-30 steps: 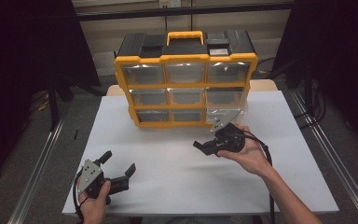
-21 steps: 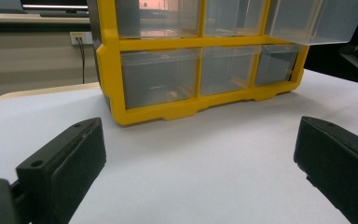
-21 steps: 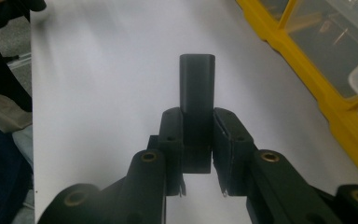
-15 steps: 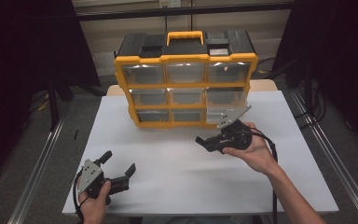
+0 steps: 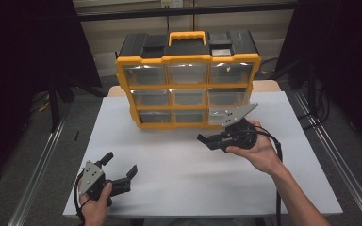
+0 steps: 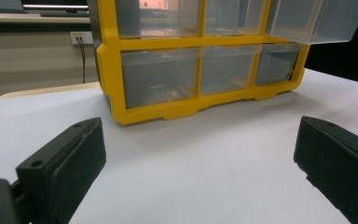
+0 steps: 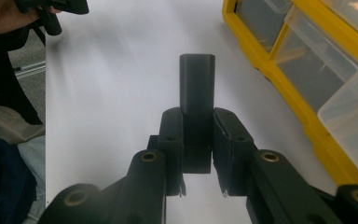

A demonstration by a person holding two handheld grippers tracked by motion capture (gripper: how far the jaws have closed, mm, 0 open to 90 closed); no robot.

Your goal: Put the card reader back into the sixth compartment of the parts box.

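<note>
Right gripper view: right gripper (image 7: 196, 154) pinches a dark block (image 7: 196, 88) above the white table (image 5: 179, 155), beside the yellow drawer cabinet (image 5: 188, 80) (one clear drawer (image 7: 354, 121) pulled out). It has drifted rightward since earlier. Left gripper (image 5: 120, 172) rests spread wide near the front edge.

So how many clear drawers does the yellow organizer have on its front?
9, in three rows of three on the organizer: top row, middle row, bottom row. The middle-right drawer looks pulled partway out; the right gripper partly covers the lower-right one.
</note>
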